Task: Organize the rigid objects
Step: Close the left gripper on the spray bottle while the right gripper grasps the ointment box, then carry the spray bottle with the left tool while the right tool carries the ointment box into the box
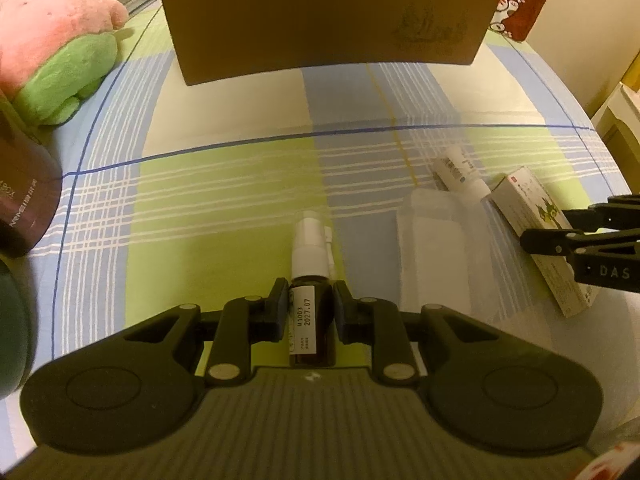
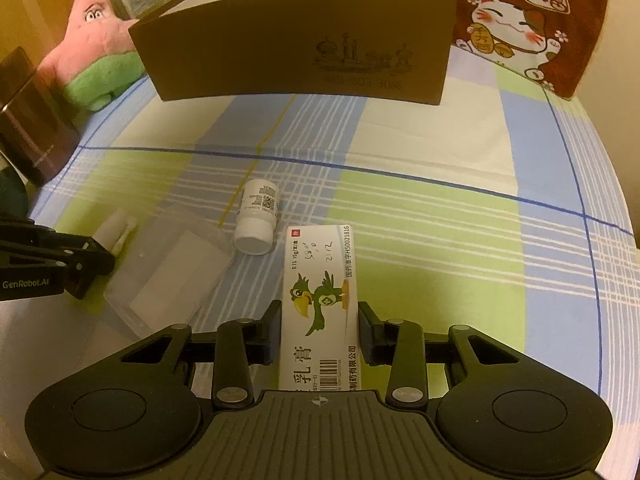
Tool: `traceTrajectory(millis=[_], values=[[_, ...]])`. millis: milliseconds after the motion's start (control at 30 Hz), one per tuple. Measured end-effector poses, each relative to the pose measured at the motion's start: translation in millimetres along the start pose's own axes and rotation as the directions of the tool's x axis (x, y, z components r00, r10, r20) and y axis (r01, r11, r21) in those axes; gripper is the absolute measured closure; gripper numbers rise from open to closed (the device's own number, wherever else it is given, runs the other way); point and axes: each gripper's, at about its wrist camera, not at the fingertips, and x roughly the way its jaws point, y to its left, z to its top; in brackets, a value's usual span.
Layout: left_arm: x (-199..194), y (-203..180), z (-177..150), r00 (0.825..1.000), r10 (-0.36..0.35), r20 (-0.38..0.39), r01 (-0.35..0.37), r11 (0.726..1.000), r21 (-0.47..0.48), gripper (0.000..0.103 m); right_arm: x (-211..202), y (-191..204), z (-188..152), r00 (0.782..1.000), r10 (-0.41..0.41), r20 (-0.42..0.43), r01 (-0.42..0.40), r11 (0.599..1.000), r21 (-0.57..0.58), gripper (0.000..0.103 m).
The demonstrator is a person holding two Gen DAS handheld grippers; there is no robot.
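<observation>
My left gripper (image 1: 310, 300) is shut on a dark brown spray bottle (image 1: 310, 320) with a white nozzle, lying low over the checked cloth. My right gripper (image 2: 319, 322) is shut on a white ointment box (image 2: 320, 300) printed with a green bird; the box also shows in the left wrist view (image 1: 540, 232). A white pill bottle (image 2: 258, 216) lies on its side just left of the box's far end. A clear plastic case (image 2: 172, 268) lies between the two grippers. An open brown cardboard box (image 2: 296, 48) stands at the back of the table.
A pink and green plush star (image 2: 96, 52) sits at the back left. A dark box (image 2: 36, 128) stands at the left edge. A red lucky-cat cloth (image 2: 528, 20) hangs at the back right. The checked tablecloth (image 2: 440, 220) covers the table.
</observation>
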Motion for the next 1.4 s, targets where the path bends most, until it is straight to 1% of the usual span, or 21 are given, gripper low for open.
traceTrajectory(millis=[233,433,833,1100,1267,1400], values=[[-13.7,8.4,5.5,0.999,0.014,0.030,-0.013,1.000,-0.023,0.082,-13.1,-7.6,6.2,0.999,0.008,0.034,-0.010,0.999,0.036,0.065],[-26.8,12.0,14.7,0.998,0.020,0.062,-0.018,0.999,-0.030,0.082,-23.4,-9.3,15.2,0.998,0.016,0.067,-0.019,0.999,0.045,0.065],[-50.4,20.5,44.7,0.989,0.027,0.142,-0.022,0.999,-0.035,0.082,-41.8,-12.3,43.9,0.990,0.031,0.137,-0.034,0.999,0.018,0.065],[-60.8,25.3,73.2,0.979,0.037,0.198,-0.033,0.999,-0.020,0.082,-49.0,-20.3,73.5,0.982,0.031,0.187,-0.028,0.999,-0.016,0.065],[-66.4,28.0,97.6,0.970,0.038,0.239,-0.038,0.999,-0.005,0.082,-56.8,-26.5,101.0,0.971,0.058,0.230,-0.055,0.998,-0.019,0.065],[-70.1,29.6,122.6,0.960,0.039,0.277,-0.043,0.999,0.007,0.082,-61.9,-28.3,129.7,0.960,0.086,0.266,-0.085,0.996,-0.014,0.065]])
